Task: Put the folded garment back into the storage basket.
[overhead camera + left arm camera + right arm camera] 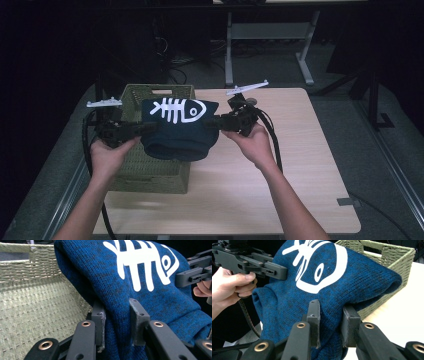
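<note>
Knitted blue cloth; woven basket

Dark blue knit sweater, white fishbone print facing up, folded, hung bunched above green woven basket, pinched at both side edges.

The blue sweater is hanging over the woven basket and blocking its opening; the tabletop to the right is sitting wide open for passing.
</note>
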Motion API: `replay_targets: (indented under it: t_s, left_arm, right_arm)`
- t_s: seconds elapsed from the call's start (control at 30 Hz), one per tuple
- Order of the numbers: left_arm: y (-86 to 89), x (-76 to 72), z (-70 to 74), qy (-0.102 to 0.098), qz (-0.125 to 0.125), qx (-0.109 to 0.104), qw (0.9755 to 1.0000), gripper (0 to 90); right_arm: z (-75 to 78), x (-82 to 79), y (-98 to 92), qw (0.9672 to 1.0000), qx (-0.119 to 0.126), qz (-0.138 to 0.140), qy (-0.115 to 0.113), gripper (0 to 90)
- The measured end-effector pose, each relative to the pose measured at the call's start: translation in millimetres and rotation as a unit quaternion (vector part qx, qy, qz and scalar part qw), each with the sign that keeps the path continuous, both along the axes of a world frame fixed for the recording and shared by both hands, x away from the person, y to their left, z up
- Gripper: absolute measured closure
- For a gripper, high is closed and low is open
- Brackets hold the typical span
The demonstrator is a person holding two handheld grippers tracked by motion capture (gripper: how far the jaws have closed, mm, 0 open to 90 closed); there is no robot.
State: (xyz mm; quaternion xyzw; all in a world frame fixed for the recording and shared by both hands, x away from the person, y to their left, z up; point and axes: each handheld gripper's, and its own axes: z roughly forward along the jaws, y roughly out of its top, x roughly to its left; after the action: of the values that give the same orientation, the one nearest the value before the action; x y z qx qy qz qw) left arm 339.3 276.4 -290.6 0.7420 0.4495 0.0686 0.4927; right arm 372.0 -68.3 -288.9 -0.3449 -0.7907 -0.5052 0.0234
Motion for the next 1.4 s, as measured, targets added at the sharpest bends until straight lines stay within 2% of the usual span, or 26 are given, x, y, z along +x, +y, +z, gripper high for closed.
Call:
replay_targets:
  t_s: [0.67, 1.0, 1.4]
  left_arm:
    - [33.2, 2.6, -0.7, 0.005, 0.028, 0.004, 0.9996, 69.3]
    - [42.9, 4.0, -2.5, 0.009, 0.039, 0.011, 0.9991, 69.3]
    - [59.5, 5.2, -8.3, 0.017, 0.066, 0.013, 0.9976, 68.9]
  right_arm:
    - [1.5, 6.5, 37.5, 0.9999, -0.002, 0.014, -0.005, 72.2]
    - [-3.3, 10.3, 50.7, 0.9999, -0.002, 0.016, -0.002, 72.2]
    - [-10.4, 14.2, 72.3, 0.9997, -0.009, 0.022, 0.0, 72.1]
